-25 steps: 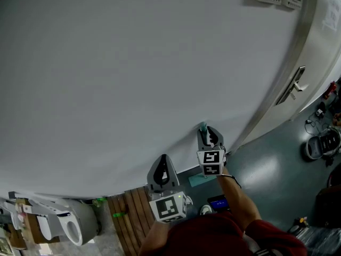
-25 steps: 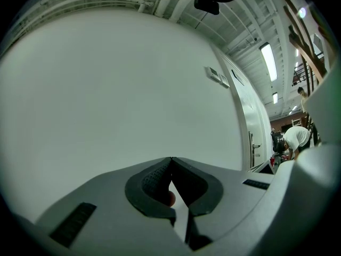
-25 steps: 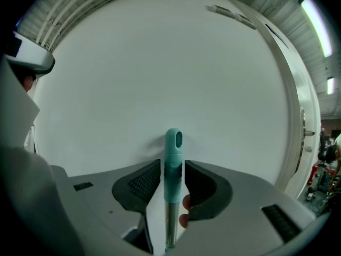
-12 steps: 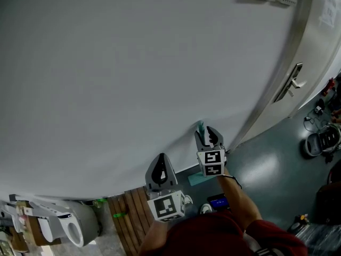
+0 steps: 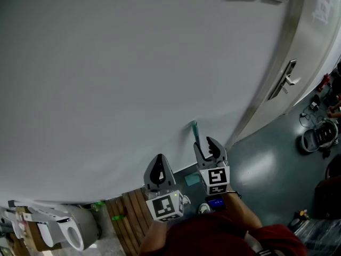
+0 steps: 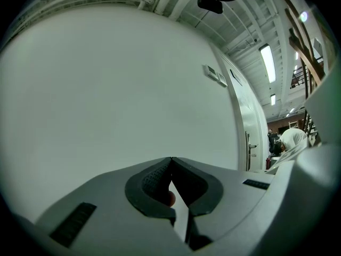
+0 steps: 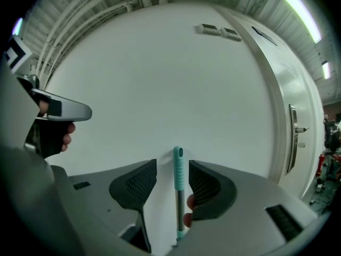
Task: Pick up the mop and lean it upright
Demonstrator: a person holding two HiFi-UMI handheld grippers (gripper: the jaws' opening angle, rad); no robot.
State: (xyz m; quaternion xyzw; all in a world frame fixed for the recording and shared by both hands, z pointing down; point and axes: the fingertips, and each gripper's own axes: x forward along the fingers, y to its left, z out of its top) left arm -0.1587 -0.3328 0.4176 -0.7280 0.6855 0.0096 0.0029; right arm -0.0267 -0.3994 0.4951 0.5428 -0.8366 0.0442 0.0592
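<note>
The mop point(image 7: 178, 177) stands upright against the wall point(image 5: 133, 79), its teal handle between the right gripper's point(image 7: 172, 163) spread jaws, pads clear of it. The left gripper point(image 6: 171, 161) beside it is closed, holding nothing.

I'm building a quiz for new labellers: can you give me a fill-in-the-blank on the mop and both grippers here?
1. The mop handle stands upright, leaning against the white ____.
2. The right gripper has its jaws ____, one on each side of the handle.
3. The left gripper has its jaws ____, with nothing between them.

Missing words: wall; open; shut
</note>
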